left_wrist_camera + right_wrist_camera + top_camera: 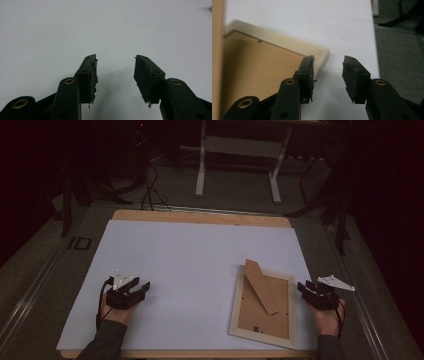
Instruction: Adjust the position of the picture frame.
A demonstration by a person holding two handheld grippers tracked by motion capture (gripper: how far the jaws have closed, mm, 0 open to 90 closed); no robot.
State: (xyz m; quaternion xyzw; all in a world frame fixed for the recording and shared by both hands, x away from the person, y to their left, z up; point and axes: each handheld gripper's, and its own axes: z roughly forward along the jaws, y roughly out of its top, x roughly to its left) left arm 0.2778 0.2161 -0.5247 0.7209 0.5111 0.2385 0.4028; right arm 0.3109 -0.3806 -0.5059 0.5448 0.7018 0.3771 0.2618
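A picture frame [263, 302] lies face down near the right edge of the white board [190, 255], its stand flap [260, 287] sticking up. The right gripper [306, 287] sits just beside the frame with its jaws apart and nothing in them. The left gripper [141, 287] waits far off, also apart and empty. I think the right one should slide in slowly and grab the frame's rim, not the flap.

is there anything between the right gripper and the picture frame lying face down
Nothing visible. The right gripper sits just off the right edge of the picture frame, jaws open and empty, with bare white board between them. In the right gripper view the frame's corner lies just beside one jaw.
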